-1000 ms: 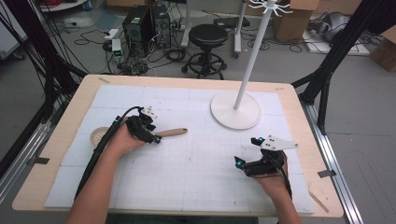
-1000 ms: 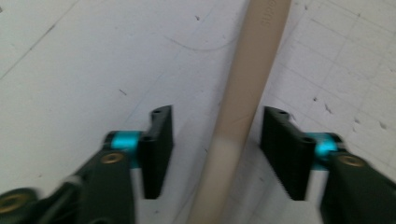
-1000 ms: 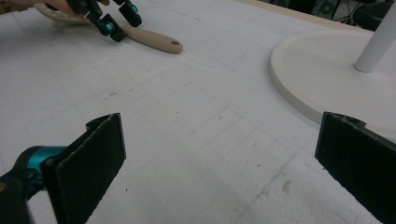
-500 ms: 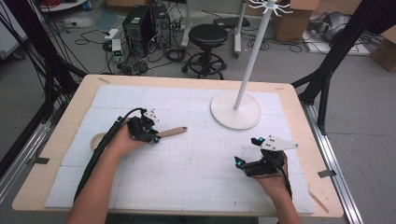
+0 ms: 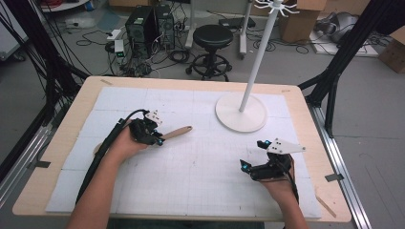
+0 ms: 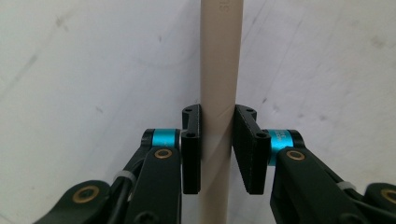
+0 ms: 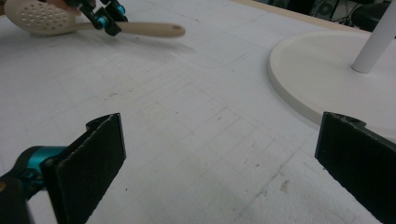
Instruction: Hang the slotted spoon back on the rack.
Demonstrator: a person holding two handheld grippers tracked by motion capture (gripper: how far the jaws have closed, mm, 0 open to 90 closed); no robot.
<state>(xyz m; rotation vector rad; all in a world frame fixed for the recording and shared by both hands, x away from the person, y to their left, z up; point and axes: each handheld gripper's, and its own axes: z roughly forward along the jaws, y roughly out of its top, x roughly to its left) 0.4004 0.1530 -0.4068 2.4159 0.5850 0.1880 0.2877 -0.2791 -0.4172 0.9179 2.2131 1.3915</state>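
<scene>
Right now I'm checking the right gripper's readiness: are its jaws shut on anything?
No, the right gripper has its jaws wide apart with just bare mat between them.

Slotted spoon (image 7: 44,18): was beige, its bowl dotted with small holes.
Left gripper (image 6: 217,140): was black, with turquoise collars.
Right gripper (image 5: 253,155): was black with turquoise accents and a grey plate.
Table mat (image 5: 200,162): was white with a faint grid.
Stand base (image 5: 241,113): was white.
</scene>
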